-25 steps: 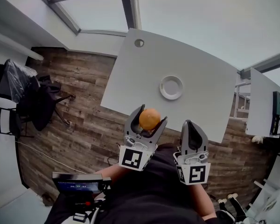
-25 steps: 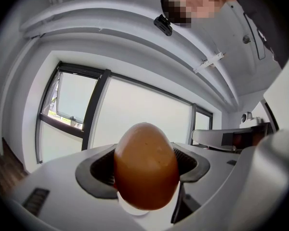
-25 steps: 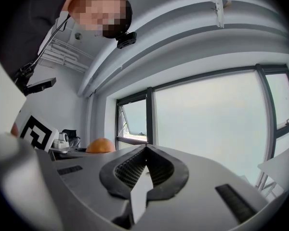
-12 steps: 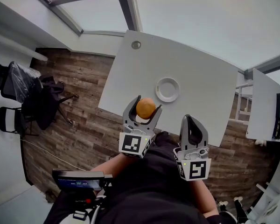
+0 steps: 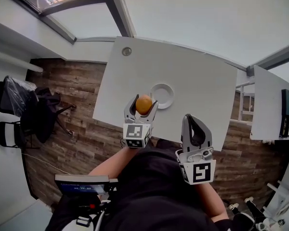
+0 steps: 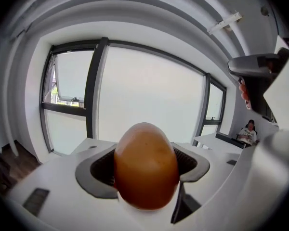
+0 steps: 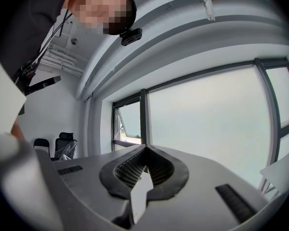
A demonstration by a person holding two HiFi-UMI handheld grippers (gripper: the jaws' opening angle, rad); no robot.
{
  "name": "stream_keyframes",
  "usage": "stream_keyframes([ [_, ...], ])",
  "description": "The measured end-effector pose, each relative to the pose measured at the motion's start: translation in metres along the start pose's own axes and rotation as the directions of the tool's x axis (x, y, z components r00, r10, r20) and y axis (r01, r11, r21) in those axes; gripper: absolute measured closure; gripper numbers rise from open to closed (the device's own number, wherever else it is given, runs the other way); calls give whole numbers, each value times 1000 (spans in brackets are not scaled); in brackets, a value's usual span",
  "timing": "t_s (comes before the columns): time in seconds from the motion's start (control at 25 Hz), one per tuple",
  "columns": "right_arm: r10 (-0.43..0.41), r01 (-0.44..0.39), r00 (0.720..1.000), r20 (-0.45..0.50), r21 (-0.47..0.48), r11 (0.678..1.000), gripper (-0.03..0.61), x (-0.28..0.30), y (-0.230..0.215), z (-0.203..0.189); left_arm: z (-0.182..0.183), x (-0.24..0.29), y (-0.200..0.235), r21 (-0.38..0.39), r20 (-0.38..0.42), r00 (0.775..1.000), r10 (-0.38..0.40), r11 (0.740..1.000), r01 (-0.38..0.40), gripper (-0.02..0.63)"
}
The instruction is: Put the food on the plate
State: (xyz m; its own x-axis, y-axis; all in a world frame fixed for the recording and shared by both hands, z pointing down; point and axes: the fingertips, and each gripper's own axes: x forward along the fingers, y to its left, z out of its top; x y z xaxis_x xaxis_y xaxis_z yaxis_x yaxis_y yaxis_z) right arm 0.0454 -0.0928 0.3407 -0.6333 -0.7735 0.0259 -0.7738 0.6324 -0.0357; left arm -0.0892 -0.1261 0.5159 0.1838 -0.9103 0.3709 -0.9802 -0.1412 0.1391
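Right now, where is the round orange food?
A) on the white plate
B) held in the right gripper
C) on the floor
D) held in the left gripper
D: the left gripper is closed on the orange food, and the plate is bare.

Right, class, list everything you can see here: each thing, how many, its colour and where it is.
white rectangular table: one, white, centre of the head view
round white plate: one, white, empty, near the table's near edge
orange-brown egg-shaped food: one, orange-brown, between the left gripper jaws, just left of the plate
brown plank floor: one, brown, under the table
black office chairs: two, black, far left
second white table: one, white, far right
dark screen device: one, dark, lower left
left gripper: one, grey and white, shut on the food
right gripper: one, grey and white, shut, empty, lower right
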Motion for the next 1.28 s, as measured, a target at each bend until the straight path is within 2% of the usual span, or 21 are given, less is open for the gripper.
stream_keyframes([
  [0.12, 3, -3, 1000, -23, -4, 1000, 581, 4, -2, -3, -28, 21, 1, -7, -83, 996, -37, 999, 37, 278],
  [0.32, 0, 0, 999, -45, -3, 1000, 581, 8, -7, -11, -66, 48, 3, 17, -220, 972, -77, 996, 82, 278],
  [0.44, -21, 20, 999, -47, -7, 1000, 581, 9, -11, -13, -88, 58, 6, -51, -275, 956, -104, 994, 94, 278],
  [0.52, -46, 46, 998, -35, -10, 999, 581, 8, -17, -11, -100, 62, 6, -85, -298, 947, -120, 991, 99, 278],
  [0.84, -100, 100, 993, -64, -11, 995, 581, 5, -28, -19, -121, 81, 8, -47, -337, 932, -134, 991, 126, 278],
  [1.0, -110, 109, 992, -67, -12, 994, 581, 6, -30, -19, -126, 92, 7, -4, -356, 925, -128, 991, 136, 278],
  [1.12, -109, 109, 992, -69, -10, 994, 581, 5, -27, -20, -132, 95, 4, -1, -368, 919, -141, 988, 152, 278],
  [1.28, -86, 87, 995, -56, 9, 996, 581, 5, -24, -20, -138, 93, 0, 31, -409, 902, -138, 986, 165, 278],
])
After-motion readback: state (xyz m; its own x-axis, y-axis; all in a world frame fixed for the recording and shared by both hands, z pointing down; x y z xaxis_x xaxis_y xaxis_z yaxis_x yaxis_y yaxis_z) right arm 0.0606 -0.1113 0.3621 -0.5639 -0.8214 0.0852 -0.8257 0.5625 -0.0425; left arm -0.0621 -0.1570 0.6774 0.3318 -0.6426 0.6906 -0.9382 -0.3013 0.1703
